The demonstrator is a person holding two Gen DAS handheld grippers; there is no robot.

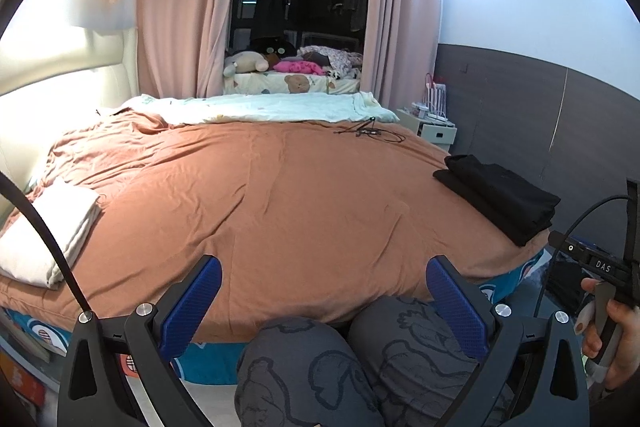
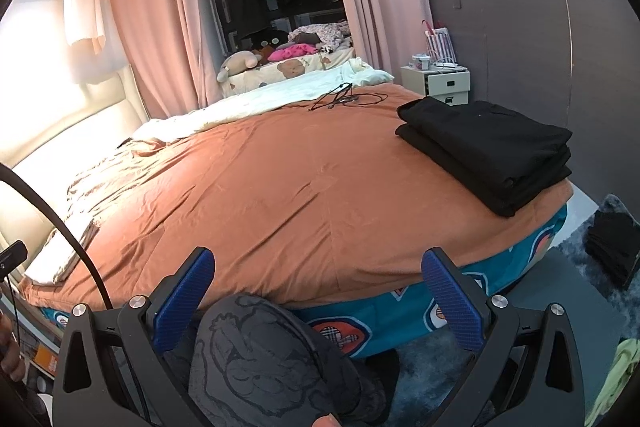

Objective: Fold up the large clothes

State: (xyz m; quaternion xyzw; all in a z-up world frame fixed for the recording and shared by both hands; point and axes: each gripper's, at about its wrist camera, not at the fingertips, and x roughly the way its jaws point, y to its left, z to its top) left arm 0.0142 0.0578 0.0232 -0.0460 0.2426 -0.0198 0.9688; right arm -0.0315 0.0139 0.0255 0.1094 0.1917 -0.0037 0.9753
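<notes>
Both grippers hung at the foot of the wide bed with the rust-orange cotton cover (image 1: pixel 280 195), over the person's knees in grey printed trousers (image 1: pixel 360 359). The left gripper (image 1: pixel 324 303) had its 2 blue pads wide apart, holding nothing. The right gripper (image 2: pixel 320 297) stood just as wide, empty too. A stack of folded black clothes (image 2: pixel 488 151) sat on the bed's right edge. A folded white cloth (image 1: pixel 48 231) lay at the bed's left edge, well apart from that stack.
</notes>
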